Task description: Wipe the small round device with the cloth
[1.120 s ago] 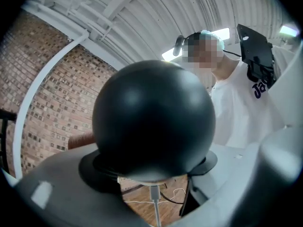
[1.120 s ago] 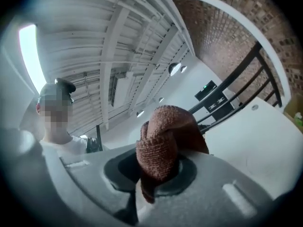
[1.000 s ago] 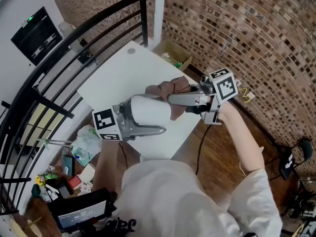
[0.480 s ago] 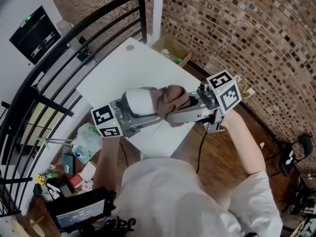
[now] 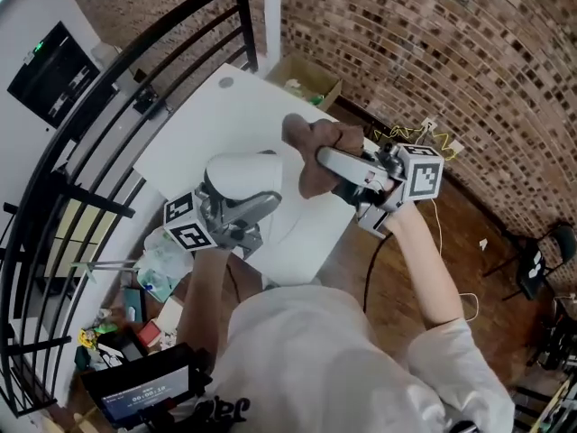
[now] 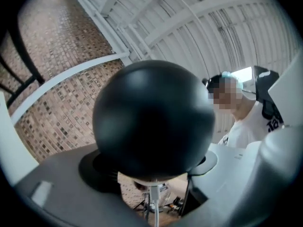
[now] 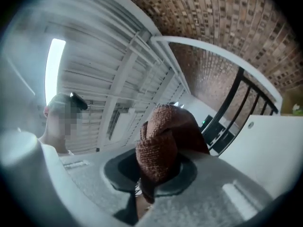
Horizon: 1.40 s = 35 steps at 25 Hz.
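Observation:
The small round device is white in the head view and is held up over the white table. My left gripper is shut on it from below. In the left gripper view the device shows as a dark ball filling the space between the jaws of the left gripper. A brown knitted cloth is bunched in my right gripper, which is shut on it. The cloth sits just right of the device, with a narrow gap between them. In the right gripper view the cloth stands up between the jaws of the right gripper.
An open cardboard box sits at the table's far edge by a white post. A black railing runs along the left, and a brick wall curves on the right. Clutter and a bag lie on the floor at lower left.
The cloth lay on the device half a second ago; it has come off to the right. The left gripper has rolled, and its marker cube now sits lower.

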Tool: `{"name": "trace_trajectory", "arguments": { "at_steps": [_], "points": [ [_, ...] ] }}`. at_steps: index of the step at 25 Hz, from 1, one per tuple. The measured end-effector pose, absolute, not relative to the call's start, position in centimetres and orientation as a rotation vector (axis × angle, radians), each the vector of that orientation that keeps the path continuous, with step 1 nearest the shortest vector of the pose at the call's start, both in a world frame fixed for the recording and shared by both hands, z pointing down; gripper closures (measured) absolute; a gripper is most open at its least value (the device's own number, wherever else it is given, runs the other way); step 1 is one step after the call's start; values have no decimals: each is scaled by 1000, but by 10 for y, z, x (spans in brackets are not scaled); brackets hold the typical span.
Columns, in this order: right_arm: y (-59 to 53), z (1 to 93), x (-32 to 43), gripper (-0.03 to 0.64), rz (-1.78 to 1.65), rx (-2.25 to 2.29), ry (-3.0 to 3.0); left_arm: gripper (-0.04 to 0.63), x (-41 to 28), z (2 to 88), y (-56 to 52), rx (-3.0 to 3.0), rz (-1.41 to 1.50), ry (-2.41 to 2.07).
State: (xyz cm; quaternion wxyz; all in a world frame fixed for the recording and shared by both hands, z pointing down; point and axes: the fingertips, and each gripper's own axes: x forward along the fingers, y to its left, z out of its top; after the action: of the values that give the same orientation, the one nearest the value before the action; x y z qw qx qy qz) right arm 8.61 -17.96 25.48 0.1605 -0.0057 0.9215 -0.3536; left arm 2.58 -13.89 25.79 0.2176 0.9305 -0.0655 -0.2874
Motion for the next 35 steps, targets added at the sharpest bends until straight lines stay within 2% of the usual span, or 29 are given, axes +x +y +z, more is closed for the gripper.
{"name": "trace_trajectory", "arguments": {
  "at_steps": [7,15,23,29,35],
  "points": [
    [-171,238,50,591,-773,-105,2721,193,25,254,-148,2314,-967,-67],
    [-113,228,26,592,-678,151,2817,195,14,244,-153,2083,-1151,42],
    [-80,246,20,592,-642,293,2946,195,5,240,-161,2036,-1207,53],
    [-165,212,72,592,-629,-102,2742,195,-5,234,-154,1994,-1257,148],
    [-177,216,44,592,-553,-163,2862,195,8,235,-152,1990,-1226,168]
  ]
}}
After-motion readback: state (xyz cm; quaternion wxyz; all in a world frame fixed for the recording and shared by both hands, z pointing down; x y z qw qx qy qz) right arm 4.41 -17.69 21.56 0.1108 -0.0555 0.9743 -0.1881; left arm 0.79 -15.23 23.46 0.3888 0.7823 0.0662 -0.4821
